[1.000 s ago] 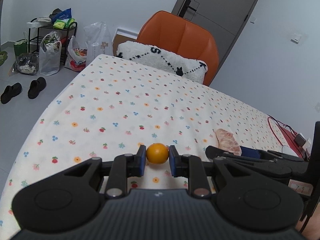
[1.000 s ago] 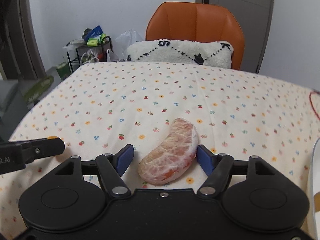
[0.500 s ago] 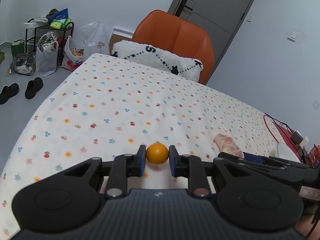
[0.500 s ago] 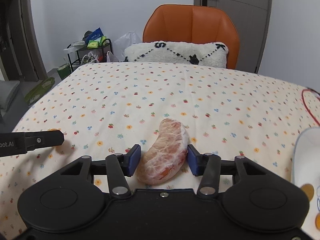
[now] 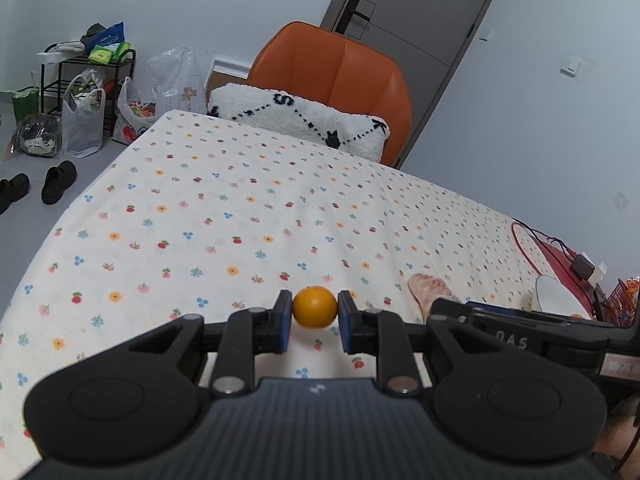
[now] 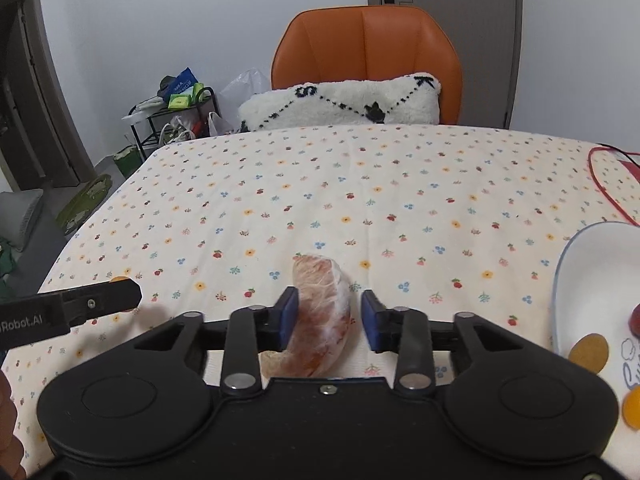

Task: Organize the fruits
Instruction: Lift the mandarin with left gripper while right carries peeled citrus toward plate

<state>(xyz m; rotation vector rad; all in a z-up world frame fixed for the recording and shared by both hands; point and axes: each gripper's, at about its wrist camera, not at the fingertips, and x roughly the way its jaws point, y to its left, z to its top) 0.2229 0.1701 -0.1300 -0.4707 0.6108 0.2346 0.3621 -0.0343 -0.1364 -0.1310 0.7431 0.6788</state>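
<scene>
Left gripper [image 5: 314, 322]: the 2 blue fingers [image 5: 283, 321] are narrowly spaced and clamp a small orange [image 5: 314, 306] between their tips, both pads touching it, above the flowered desk [image 5: 224, 216].

Right gripper [image 6: 330, 321]: fingers [image 6: 289, 317] are partly apart around a peeled pomelo segment [image 6: 321, 316] lying on the desk. The left pad touches the segment; a slim gap shows at the right pad.

Room: bare cloth runs ahead of both finger pairs to the far desk edge, where a white cushion [image 6: 344, 104] and orange chair [image 6: 366, 44] stand. Right of the right fingers, near, sits a white plate [image 6: 588, 280]. The desk's left edge lies well left of the left fingers.
</scene>
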